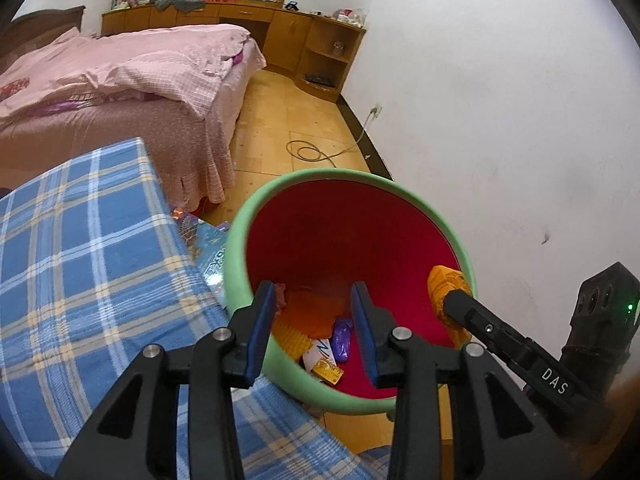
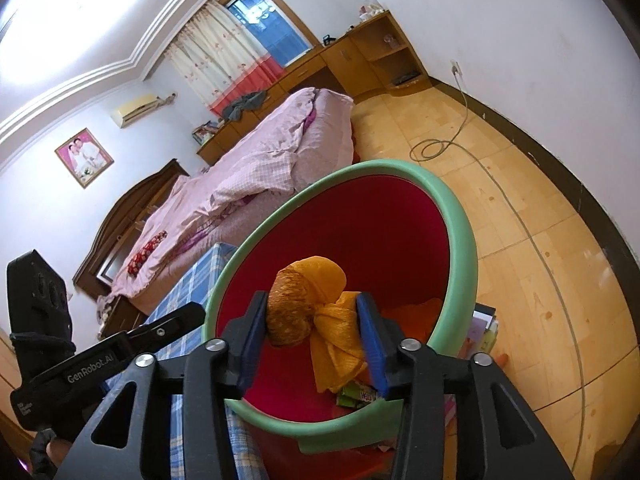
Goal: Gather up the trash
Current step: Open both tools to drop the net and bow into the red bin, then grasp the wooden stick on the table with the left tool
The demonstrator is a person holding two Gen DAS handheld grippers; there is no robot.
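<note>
Lighting: bright, even; ceiling [image 2: 60,4] glare upper left. Window [image 2: 272,28] daylit. Fisheye bending, dark vignette corners; focus sharp.

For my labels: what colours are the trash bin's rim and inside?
The trash bin has a green rim, red inside; clearest in left wrist view.

The right gripper [image 2: 312,322] hangs over the mouth of a bin [image 2: 460,224] with a green rim and red inside, its blue pads on either side of an orange mesh bundle [image 2: 320,300] with a brown lump in it. Wrappers [image 2: 356,394] lie at the bin's bottom. The left gripper [image 2: 176,320] reaches in from the left, near the bin's rim, beside a blue plaid cloth [image 2: 200,280].
</note>
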